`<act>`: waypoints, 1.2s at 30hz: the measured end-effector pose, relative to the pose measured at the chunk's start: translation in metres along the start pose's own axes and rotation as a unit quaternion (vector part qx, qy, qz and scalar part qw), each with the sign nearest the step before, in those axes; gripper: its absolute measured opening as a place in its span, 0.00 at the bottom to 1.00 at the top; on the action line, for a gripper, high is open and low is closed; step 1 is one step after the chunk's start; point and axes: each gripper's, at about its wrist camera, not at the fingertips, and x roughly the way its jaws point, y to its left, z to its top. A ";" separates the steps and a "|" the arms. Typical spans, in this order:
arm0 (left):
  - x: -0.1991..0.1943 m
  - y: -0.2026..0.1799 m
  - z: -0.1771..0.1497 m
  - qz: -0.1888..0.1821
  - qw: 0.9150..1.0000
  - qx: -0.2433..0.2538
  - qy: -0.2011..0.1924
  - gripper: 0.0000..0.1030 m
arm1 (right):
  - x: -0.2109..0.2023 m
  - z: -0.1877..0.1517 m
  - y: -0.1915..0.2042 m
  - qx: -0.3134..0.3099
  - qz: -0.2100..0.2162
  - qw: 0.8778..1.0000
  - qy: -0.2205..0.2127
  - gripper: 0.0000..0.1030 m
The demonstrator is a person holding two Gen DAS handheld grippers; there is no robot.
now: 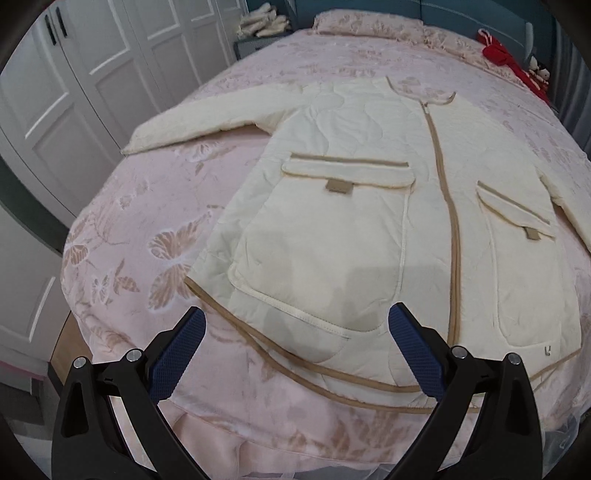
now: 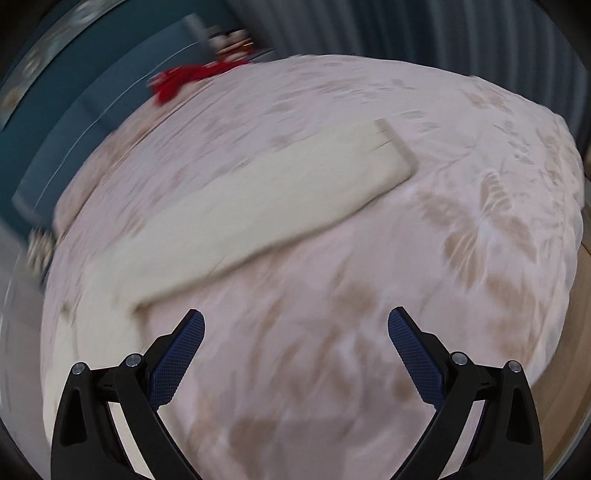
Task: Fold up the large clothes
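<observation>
A cream quilted jacket [image 1: 351, 206] with tan trim, a centre zip and two flap pockets lies spread flat, front up, on the pink bed [image 1: 140, 236]. Its one sleeve [image 1: 207, 114] stretches out to the left. My left gripper [image 1: 295, 325] is open and empty, just above the jacket's hem. In the blurred right wrist view the other sleeve [image 2: 266, 206] lies stretched across the bed, cuff at the upper right. My right gripper [image 2: 295, 325] is open and empty, above the bedspread just short of that sleeve.
White wardrobe doors [image 1: 85, 74] stand left of the bed. A red item [image 1: 506, 55] lies near the blue headboard [image 1: 461, 18], and it also shows in the right wrist view [image 2: 184, 77]. A pillow [image 1: 369, 22] sits at the far end. Wooden floor [image 2: 576, 332] shows at the right.
</observation>
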 end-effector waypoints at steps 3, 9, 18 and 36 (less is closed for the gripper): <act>0.017 -0.003 0.006 0.003 1.000 0.003 0.031 0.94 | 0.025 0.031 -0.019 0.028 -0.014 0.999 -0.010 0.95; 0.035 -0.007 0.015 -0.002 0.999 0.003 0.039 0.94 | 0.073 0.060 -0.050 0.110 -0.028 0.994 0.008 0.95; 0.048 -0.004 0.037 -0.025 0.999 -0.015 0.038 0.82 | 0.087 0.101 -0.014 0.085 -0.019 0.996 -0.008 0.13; 0.047 0.039 0.058 -0.024 0.998 -0.055 0.008 0.84 | -0.032 -0.161 0.440 -0.419 0.303 0.855 0.050 0.13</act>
